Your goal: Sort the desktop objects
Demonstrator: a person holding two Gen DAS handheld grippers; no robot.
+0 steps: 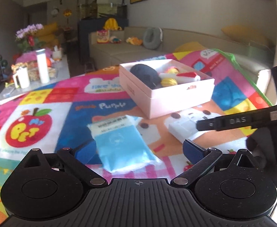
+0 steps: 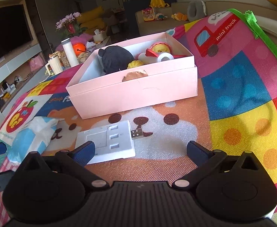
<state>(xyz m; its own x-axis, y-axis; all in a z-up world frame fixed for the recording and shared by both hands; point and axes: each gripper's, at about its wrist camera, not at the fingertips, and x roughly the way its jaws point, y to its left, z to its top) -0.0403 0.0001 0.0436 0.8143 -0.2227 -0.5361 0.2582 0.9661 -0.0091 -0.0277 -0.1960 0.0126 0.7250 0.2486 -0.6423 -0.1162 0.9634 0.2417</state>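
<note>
Blue tissue pack [image 1: 119, 143] and white USB hub [image 2: 108, 143] flat beside pink box [image 2: 136, 92].

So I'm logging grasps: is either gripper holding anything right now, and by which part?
Nothing is held. The left gripper is open over the blue packet; the right gripper is open by the white USB hub.

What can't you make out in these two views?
- Blue packet label: blurred in the left wrist view.
- Pink box floor: hidden by its front wall, right wrist view.
- White USB hub: partly covered by the right gripper's arm, left wrist view.
</note>
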